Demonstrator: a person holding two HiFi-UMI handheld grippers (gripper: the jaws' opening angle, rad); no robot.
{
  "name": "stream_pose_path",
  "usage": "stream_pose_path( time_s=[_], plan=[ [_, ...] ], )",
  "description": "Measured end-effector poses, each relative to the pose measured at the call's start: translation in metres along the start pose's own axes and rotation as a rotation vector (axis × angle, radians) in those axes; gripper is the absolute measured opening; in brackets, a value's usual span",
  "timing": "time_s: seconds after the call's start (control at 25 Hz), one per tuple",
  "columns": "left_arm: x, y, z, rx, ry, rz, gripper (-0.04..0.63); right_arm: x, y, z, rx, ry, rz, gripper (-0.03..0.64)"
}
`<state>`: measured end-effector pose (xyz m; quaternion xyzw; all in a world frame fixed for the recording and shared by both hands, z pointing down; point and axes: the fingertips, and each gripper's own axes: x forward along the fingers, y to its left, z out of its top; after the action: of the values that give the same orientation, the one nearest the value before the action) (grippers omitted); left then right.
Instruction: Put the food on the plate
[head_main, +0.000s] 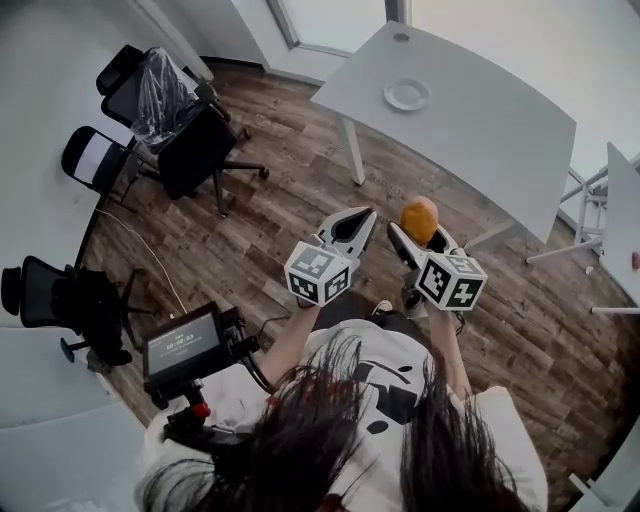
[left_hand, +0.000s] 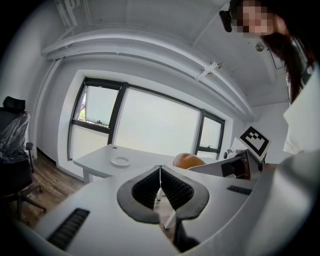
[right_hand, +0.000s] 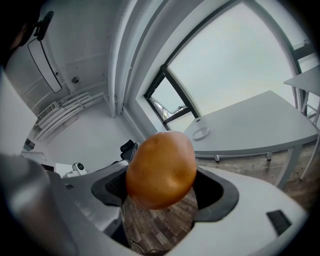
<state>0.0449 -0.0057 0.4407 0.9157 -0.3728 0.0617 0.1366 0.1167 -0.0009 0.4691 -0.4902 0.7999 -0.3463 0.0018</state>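
My right gripper (head_main: 420, 232) is shut on an orange-brown potato (head_main: 419, 219), which fills the middle of the right gripper view as a rounded lump (right_hand: 161, 169) between the dark pads. My left gripper (head_main: 352, 228) is shut with nothing in it; its pads meet in a line (left_hand: 160, 181). Both are held above the wooden floor, short of the table. A small white plate (head_main: 407, 94) rests on the white table (head_main: 480, 120) ahead, and it also shows as a small plate (left_hand: 120, 161) in the left gripper view and a far plate (right_hand: 200, 133) in the right one.
Black office chairs (head_main: 190, 140) stand at the left by the wall, one wrapped in plastic. A monitor on a stand (head_main: 185, 345) is near my left side. A second white table (head_main: 622, 220) edges in at the right. Wooden floor (head_main: 290, 200) lies between me and the table.
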Motion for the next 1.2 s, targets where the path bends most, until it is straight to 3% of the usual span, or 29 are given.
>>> stream_pose_path(
  time_s=[0.32,0.64,0.92,1.12,1.2],
  plan=[
    [0.017,0.023,0.003,-0.007,0.021,0.009,0.006,0.021,-0.009,0.011,-0.016,0.013,-0.013,0.385],
    [0.063,0.052,0.016,0.0,0.025,-0.04,0.006,0.056,-0.034,0.042,0.0,-0.002,-0.055,0.385],
    [0.126,0.122,0.048,-0.001,0.047,-0.091,0.006,0.136,-0.056,0.09,0.033,0.004,-0.096,0.385],
    [0.129,0.118,0.054,0.024,0.029,-0.123,0.006,0.129,-0.057,0.096,0.029,-0.039,-0.115,0.385],
    [0.142,0.136,0.061,0.023,0.032,-0.136,0.006,0.148,-0.06,0.106,0.032,-0.039,-0.129,0.385]
  ],
)
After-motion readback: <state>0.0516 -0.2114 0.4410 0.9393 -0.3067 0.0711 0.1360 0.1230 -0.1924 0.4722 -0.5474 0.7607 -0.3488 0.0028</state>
